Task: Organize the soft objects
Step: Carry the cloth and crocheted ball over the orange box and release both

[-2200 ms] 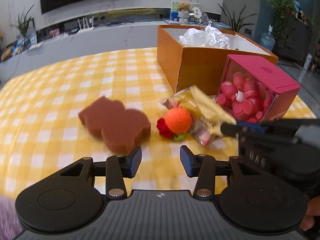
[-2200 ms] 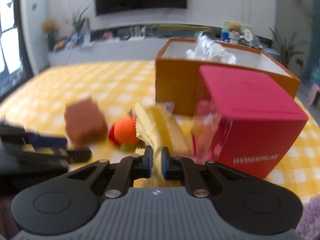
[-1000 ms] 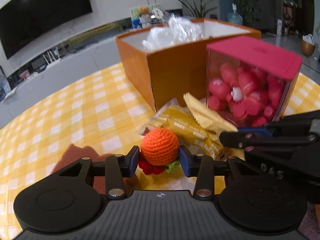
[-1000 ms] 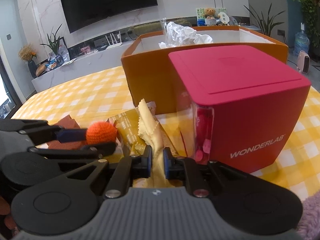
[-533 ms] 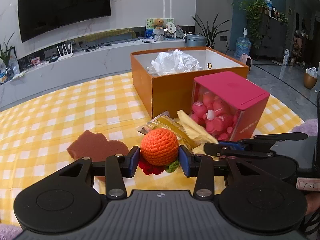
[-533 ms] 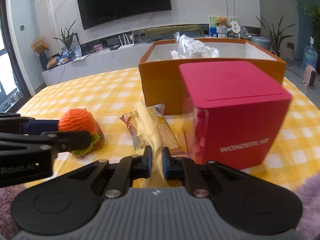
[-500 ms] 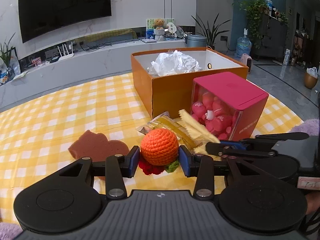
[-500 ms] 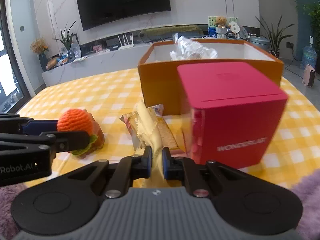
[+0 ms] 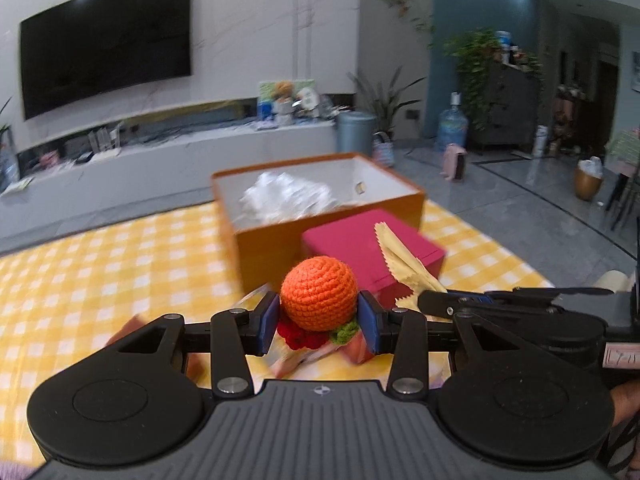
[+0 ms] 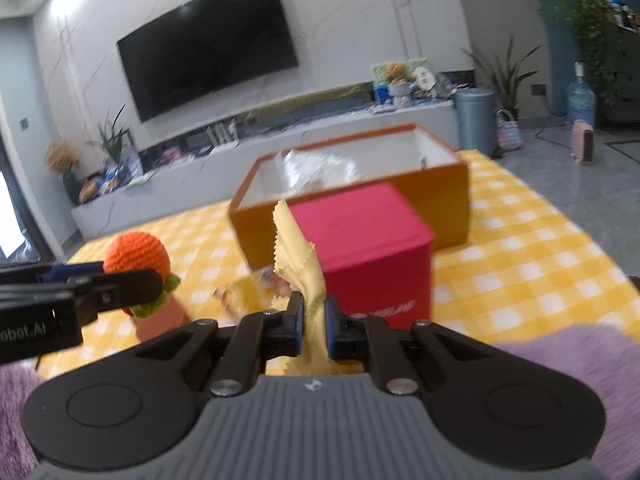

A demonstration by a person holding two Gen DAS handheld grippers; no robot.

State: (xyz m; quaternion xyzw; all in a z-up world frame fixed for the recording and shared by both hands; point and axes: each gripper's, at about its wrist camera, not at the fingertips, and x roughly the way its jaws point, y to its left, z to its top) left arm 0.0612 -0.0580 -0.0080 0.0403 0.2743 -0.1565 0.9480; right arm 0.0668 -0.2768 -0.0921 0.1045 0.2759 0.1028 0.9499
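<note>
My left gripper (image 9: 319, 316) is shut on an orange crochet ball (image 9: 319, 293) with red and green trim, held well above the yellow checked table (image 9: 100, 264). My right gripper (image 10: 314, 322) is shut on a yellow cloth (image 10: 298, 256) with zigzag edges, also lifted; the cloth shows in the left wrist view (image 9: 404, 264) too. The ball appears at the left of the right wrist view (image 10: 136, 254). An open orange box (image 9: 320, 204) holding crumpled white plastic (image 9: 286, 198) stands ahead of both grippers.
A pink cube box (image 9: 372, 250) stands in front of the orange box. A yellow snack packet (image 10: 248, 290) and a brown sponge (image 9: 124, 330) lie on the table below. Purple fluffy fabric (image 10: 568, 352) lies at the near edge.
Both grippers have risen and tilted up, carrying the crochet ball and the yellow cloth higher above the table. The boxes now look lower and farther away.
</note>
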